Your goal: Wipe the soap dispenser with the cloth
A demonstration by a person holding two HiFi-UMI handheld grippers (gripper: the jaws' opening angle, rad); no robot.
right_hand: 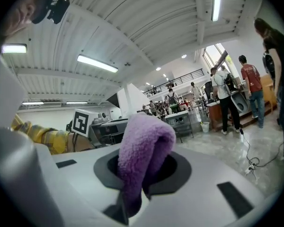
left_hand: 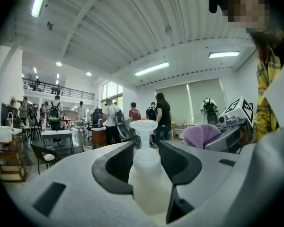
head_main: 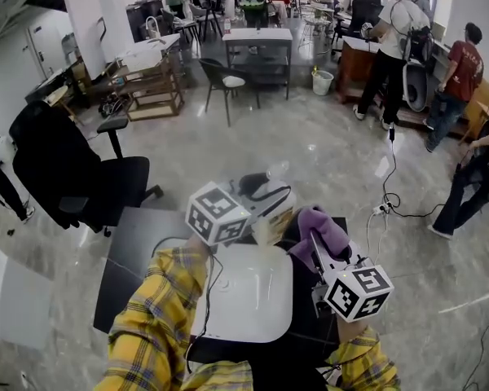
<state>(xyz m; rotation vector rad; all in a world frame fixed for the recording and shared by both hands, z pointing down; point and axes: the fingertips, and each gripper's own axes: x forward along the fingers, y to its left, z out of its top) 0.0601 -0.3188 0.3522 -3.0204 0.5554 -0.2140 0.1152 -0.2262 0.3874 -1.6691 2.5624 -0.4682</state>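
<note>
Left gripper [left_hand: 145, 145]: its fingers pinch the soap dispenser [left_hand: 149, 188] by the body, one dark pad on each side, with the bottle upright.
Right gripper [right_hand: 144, 167]: its fingers are clamped on a fold of the purple cloth [right_hand: 144, 141], which stands up in a loop above them.
Where the dispenser is: lifted above the dark tabletop [head_main: 138, 235], near the far edge in the head view.
Cloth against dispenser: the cloth is close by, at about 3 o'clock from the bottle. No view shows whether they touch.
Step in hand: probably bringing the cloth to the bottle's side, so the wiping looks barely begun.
Risk, slipping: the bottle looks like smooth plastic. A sideways push from the cloth could twist it between the pads or slide it out.
Risk, pump: the pump head [left_hand: 143, 125] sticks out at 12 o'clock. A wipe that runs over it could press it down and squirt soap.
Risk, cloth: only a fold is gripped, so hard rubbing could drag it free.
Risk, drop: a dispenser lost near that edge could fall to the floor [head_main: 326, 153].
</note>
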